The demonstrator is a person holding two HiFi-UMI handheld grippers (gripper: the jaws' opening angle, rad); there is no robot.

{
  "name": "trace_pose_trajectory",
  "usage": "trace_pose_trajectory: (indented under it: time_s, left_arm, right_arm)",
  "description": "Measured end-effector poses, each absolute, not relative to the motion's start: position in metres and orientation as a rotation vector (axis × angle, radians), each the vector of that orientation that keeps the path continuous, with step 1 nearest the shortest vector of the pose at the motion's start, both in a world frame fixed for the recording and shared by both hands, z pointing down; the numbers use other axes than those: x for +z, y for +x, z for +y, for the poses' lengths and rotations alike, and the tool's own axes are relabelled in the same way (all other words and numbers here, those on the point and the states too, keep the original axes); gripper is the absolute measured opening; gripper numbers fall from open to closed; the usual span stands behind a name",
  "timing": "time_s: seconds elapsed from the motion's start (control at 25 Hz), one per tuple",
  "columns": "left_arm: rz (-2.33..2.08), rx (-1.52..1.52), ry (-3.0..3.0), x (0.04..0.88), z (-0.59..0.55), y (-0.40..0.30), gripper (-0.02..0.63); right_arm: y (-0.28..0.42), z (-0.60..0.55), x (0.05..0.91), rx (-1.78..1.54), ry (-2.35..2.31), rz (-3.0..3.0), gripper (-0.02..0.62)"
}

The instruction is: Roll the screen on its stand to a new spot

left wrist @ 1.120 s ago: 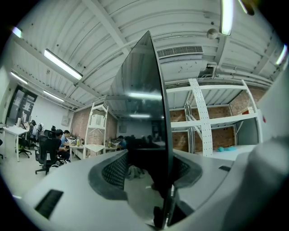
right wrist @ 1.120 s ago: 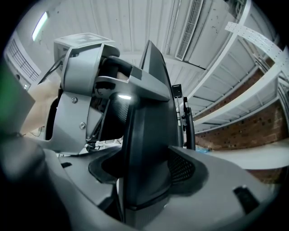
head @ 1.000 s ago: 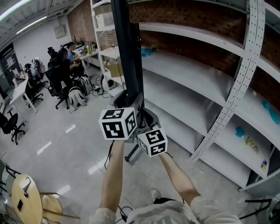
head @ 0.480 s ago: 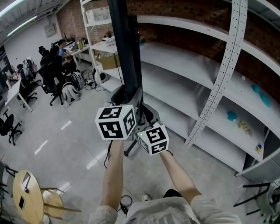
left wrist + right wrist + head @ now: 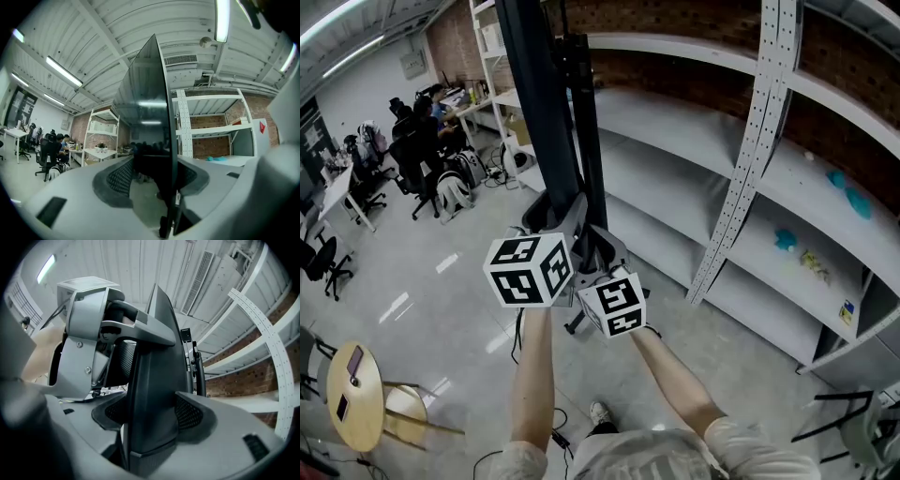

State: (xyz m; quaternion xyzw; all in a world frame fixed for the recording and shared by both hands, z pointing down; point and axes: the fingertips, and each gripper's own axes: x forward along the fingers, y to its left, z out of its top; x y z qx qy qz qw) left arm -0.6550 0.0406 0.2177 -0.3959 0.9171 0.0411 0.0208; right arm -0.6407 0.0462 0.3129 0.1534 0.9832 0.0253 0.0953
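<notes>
The screen (image 5: 536,112) stands edge-on as a tall dark slab on a black stand pole (image 5: 584,131), in front of me in the head view. My left gripper (image 5: 551,223), under its marker cube, is shut on the screen's near edge. My right gripper (image 5: 596,255) sits just right of it and lower, also shut on the screen. In the left gripper view the thin glossy edge of the screen (image 5: 157,117) runs up between the pads of the left gripper (image 5: 152,174). In the right gripper view the thicker dark back of the screen (image 5: 154,380) fills the gap of the right gripper (image 5: 152,416), with the left gripper (image 5: 91,333) just beyond.
White metal shelving (image 5: 750,141) lines the right side, with a few teal items (image 5: 848,192) on it. People sit at desks with office chairs (image 5: 412,141) at the back left. A round wooden table (image 5: 352,403) stands lower left. A cable (image 5: 558,436) lies by my foot.
The screen, its stand and both grippers have travelled together across the floor alongside the shelving; the shelf upright has slid left in view. Both grips look the same.
</notes>
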Motion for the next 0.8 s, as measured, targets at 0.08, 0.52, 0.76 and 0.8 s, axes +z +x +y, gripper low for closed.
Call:
trace_pose_trajectory:
  time_s: [0.08,0.52,0.76,0.8]
  left_arm:
    - [2.847,0.125,-1.217,0.218,0.030,-0.636,0.241]
    - [2.852,0.124,-1.191,0.218,-0.009,-0.535,0.238]
    - [2.850,0.117,-1.205,0.217,-0.020,-0.489,0.236]
    - [2.848,0.115,-1.209,0.216,-0.020,-0.482,0.236]
  right_arm:
    - [-0.622,0.035,0.312,0.075,0.463,2.911,0.285]
    - [-0.520,-0.003,0.312,0.051,0.485,2.888,0.287]
    - [-0.475,-0.015,0.312,0.044,0.467,2.893,0.287]
    - [-0.468,-0.015,0.311,0.040,0.461,2.892,0.287]
